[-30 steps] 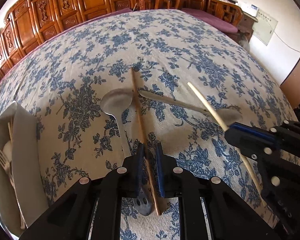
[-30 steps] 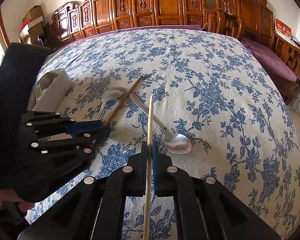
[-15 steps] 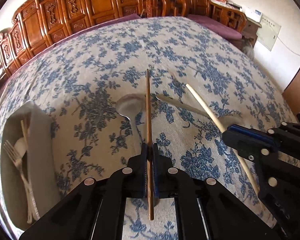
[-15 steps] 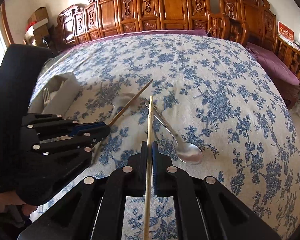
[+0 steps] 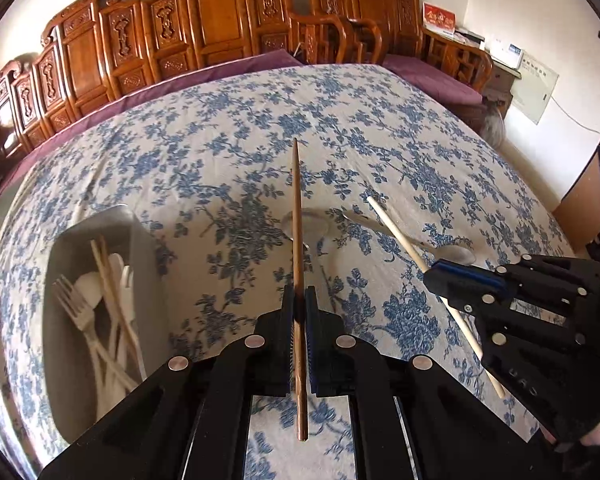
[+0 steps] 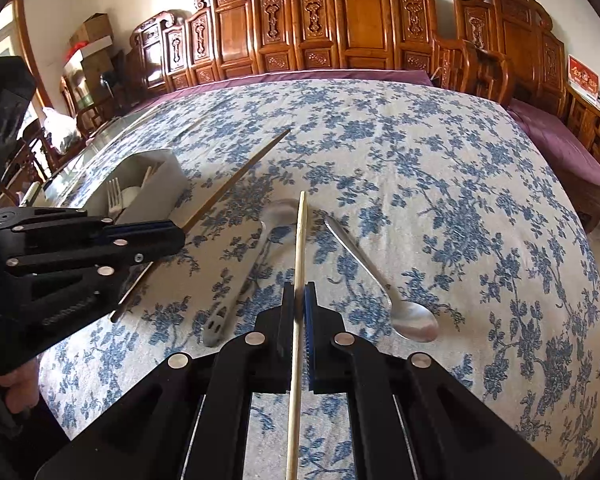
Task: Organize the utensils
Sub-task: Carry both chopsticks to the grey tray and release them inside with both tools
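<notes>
The brown chopstick and the pale chopstick are both thin, stiff and very light, with smooth sides that could twist or slide in a pinch; my judgement is that a hold somewhat behind the middle, as here, keeps each one steady enough to carry.

The left gripper has its fingers closed tight on the brown chopstick. The stick runs straight out between them, its long part pointing far across the counter and a short tail sticking back toward the camera, clear of the cloth.

The right gripper is likewise clamped on the pale chopstick, which lies along the line of its fingers, tip pointing far, tail near.

Two metal spoons lie on the flowered cloth beneath, one near the right with its bowl toward the near edge, the other left of it with its bowl farther away. They will be heavier and slicker; the flat handle looks the best place to pinch.

At the left stands the white utensil tray, holding forks, pale spoons and chopsticks.
</notes>
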